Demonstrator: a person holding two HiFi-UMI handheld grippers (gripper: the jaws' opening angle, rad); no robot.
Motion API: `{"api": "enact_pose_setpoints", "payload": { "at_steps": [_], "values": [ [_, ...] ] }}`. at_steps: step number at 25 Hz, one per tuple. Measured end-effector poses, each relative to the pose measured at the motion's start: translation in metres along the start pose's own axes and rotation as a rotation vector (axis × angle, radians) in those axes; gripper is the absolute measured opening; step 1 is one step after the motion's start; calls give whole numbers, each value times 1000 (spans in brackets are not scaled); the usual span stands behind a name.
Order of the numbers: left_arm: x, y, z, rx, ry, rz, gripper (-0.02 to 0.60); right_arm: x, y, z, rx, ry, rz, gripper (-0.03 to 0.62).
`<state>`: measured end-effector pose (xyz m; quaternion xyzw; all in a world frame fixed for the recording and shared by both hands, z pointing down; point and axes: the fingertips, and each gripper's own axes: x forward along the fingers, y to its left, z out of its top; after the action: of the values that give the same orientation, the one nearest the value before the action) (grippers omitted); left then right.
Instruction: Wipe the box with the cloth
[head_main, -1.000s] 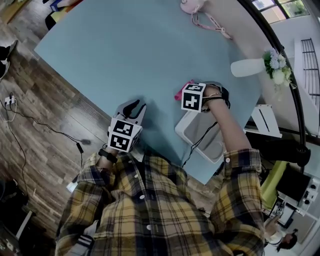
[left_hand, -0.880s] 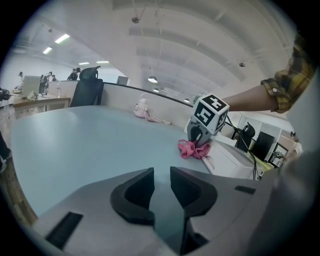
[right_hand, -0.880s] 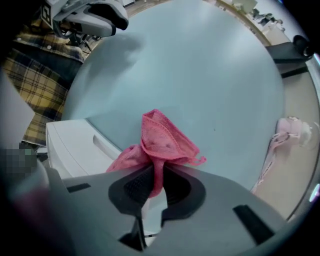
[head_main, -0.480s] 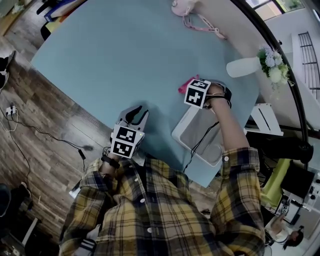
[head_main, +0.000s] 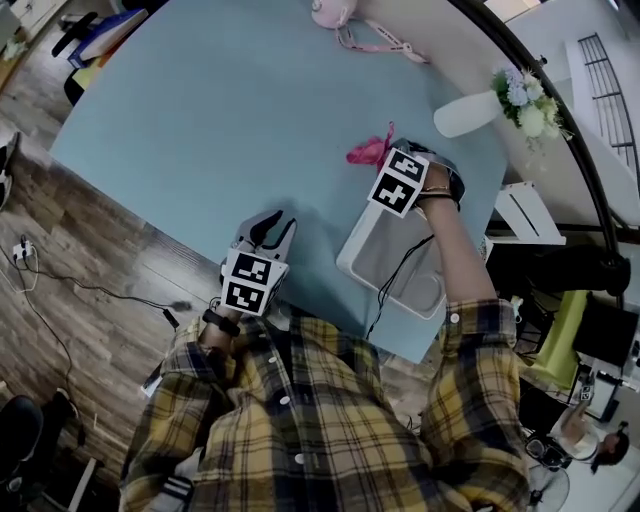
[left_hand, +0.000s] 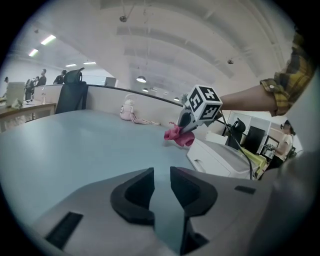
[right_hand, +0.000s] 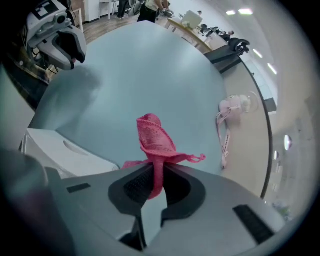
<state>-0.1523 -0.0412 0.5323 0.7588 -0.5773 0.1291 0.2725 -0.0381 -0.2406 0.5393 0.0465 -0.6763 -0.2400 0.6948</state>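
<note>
A pink cloth (head_main: 369, 152) hangs pinched in my right gripper (head_main: 386, 160), which is shut on it above the blue table (head_main: 220, 110), just past the far corner of the white box (head_main: 385, 262). In the right gripper view the cloth (right_hand: 154, 140) rises out of the closed jaws of that gripper (right_hand: 155, 181), with the box (right_hand: 55, 150) at lower left. My left gripper (head_main: 268, 224) rests near the table's front edge, left of the box. Its jaws (left_hand: 161, 187) stand slightly apart with nothing between them. From there I see the cloth (left_hand: 177, 136) and the box (left_hand: 220, 159) to the right.
A pink toy with a strap (head_main: 345, 20) lies at the table's far edge. A white fan and flowers (head_main: 505, 100) stand at the right. A black cable (head_main: 395, 290) runs from my right wrist over the box. Wooden floor (head_main: 90, 260) borders the table's left.
My right gripper has lifted and rolled with the cloth, shifting toward the far side of the box. The left gripper has barely moved.
</note>
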Motion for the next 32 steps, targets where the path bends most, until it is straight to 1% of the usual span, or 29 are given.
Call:
{"api": "enact_pose_setpoints", "payload": {
  "at_steps": [7,10,13,17,22,27,30,32],
  "values": [
    [-3,-17,13,68,-19,-60,94,-55,8,2,96,-104,-134,41],
    [-9,-26,18,91,-27,-84,94,-82,15,-3,163,-152,-198,41],
    [-17,-38,23,119,-37,-116,94,-108,30,-17,255,-190,-259,41],
    [-29,-53,28,167,-54,-159,94,-144,63,-42,441,-255,-333,43],
    [-43,-74,29,213,-67,-192,86,-186,112,-69,715,-394,-402,41],
    [-55,-95,27,251,-67,-224,74,-213,165,-87,990,-569,-446,42],
    [-65,-106,26,257,-75,-264,61,-226,193,-95,1149,-640,-455,43],
    [-70,-111,28,249,-82,-278,50,-233,207,-99,1232,-678,-460,41]
  ]
}}
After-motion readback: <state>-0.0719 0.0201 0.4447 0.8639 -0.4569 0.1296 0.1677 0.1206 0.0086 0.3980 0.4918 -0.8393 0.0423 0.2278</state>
